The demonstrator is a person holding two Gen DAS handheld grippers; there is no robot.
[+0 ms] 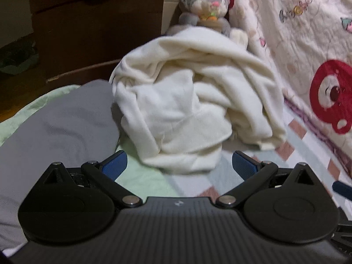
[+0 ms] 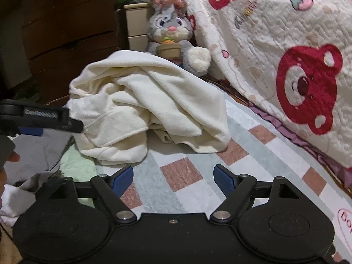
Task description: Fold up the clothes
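Observation:
A crumpled cream fleece garment [image 1: 189, 101] lies in a heap on the bed, also in the right wrist view [image 2: 140, 107]. My left gripper [image 1: 179, 165] is open and empty, just short of the heap's near edge. My right gripper [image 2: 173, 177] is open and empty over the checked sheet, a little in front of the heap. The left gripper [image 2: 44, 121] shows from the side at the left of the right wrist view, next to the heap. A grey garment [image 1: 59, 127] lies left of the heap.
A plush rabbit [image 2: 171, 33] sits behind the heap against a cream quilt with red bears [image 2: 286, 55]. A dark wooden dresser [image 1: 94, 26] stands beyond the bed's left edge. The sheet is checked pale blue and pink [image 2: 253, 154].

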